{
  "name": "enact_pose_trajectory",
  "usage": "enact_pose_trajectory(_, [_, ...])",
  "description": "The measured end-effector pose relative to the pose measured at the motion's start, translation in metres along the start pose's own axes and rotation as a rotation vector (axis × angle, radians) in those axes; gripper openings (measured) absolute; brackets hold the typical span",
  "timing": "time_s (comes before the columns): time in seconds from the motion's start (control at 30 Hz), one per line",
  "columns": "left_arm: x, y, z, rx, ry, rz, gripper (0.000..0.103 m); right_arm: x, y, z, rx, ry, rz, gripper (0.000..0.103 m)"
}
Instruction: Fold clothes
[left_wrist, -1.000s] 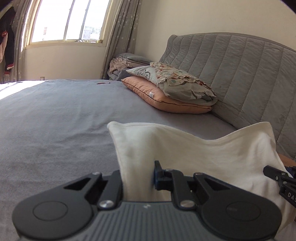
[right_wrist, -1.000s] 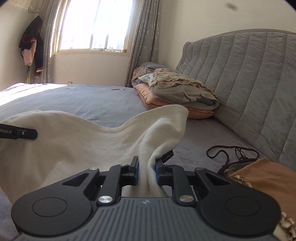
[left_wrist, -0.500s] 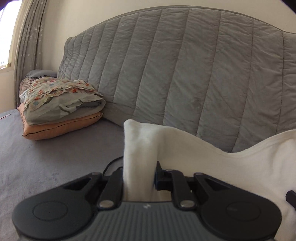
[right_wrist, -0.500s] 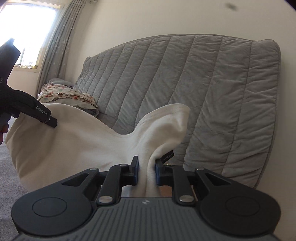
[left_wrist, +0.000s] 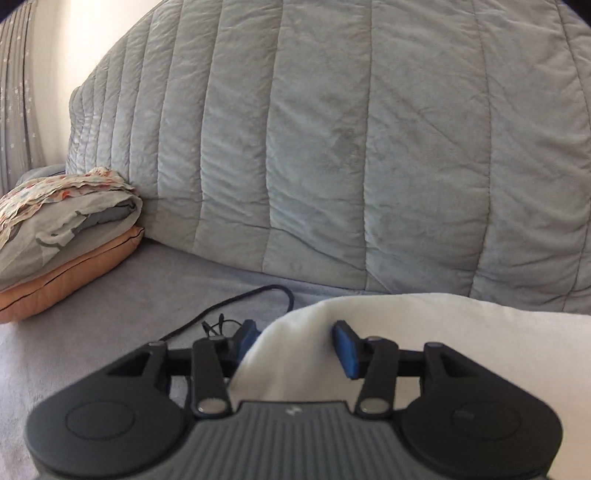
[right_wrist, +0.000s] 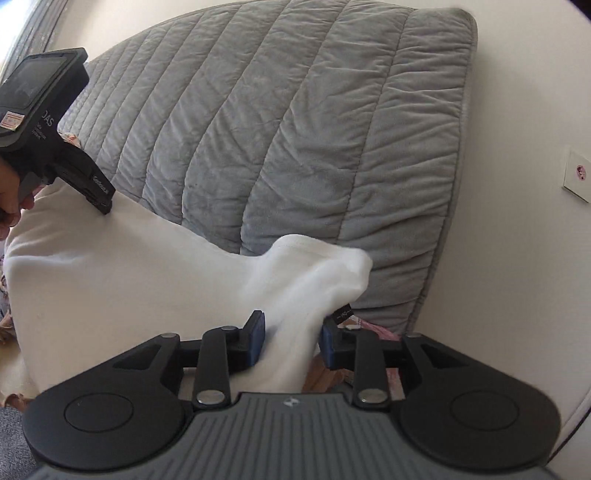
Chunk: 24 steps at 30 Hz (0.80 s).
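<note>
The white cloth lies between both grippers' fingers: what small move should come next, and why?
Probably draw both grippers back. The left gripper and right gripper are opening, their pads no longer pinching the white cloth, so it seems released near the headboard.

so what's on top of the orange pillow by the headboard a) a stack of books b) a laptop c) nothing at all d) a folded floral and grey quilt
d, in the left wrist view a folded floral and grey quilt lies on the orange pillow, left of the grey quilted headboard.
</note>
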<state>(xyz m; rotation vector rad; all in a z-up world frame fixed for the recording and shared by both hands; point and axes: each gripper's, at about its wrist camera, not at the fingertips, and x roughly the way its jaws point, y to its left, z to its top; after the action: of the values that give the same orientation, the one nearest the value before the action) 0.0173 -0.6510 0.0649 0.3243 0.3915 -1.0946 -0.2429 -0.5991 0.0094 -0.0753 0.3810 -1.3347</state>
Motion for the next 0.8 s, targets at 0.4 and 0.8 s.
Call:
enact_pose_trajectory(0.4, [-0.028,0.011,-0.015,-0.100,-0.066,-0.065,0.051,0.000,0.007,0.021,0.000,-0.040,0.142,0.040])
enact_pose_trajectory(0.8, [-0.070,0.010,-0.032,-0.080,0.078,0.106,0.057,-0.006,0.003,0.021,0.043,0.091,0.252,0.044])
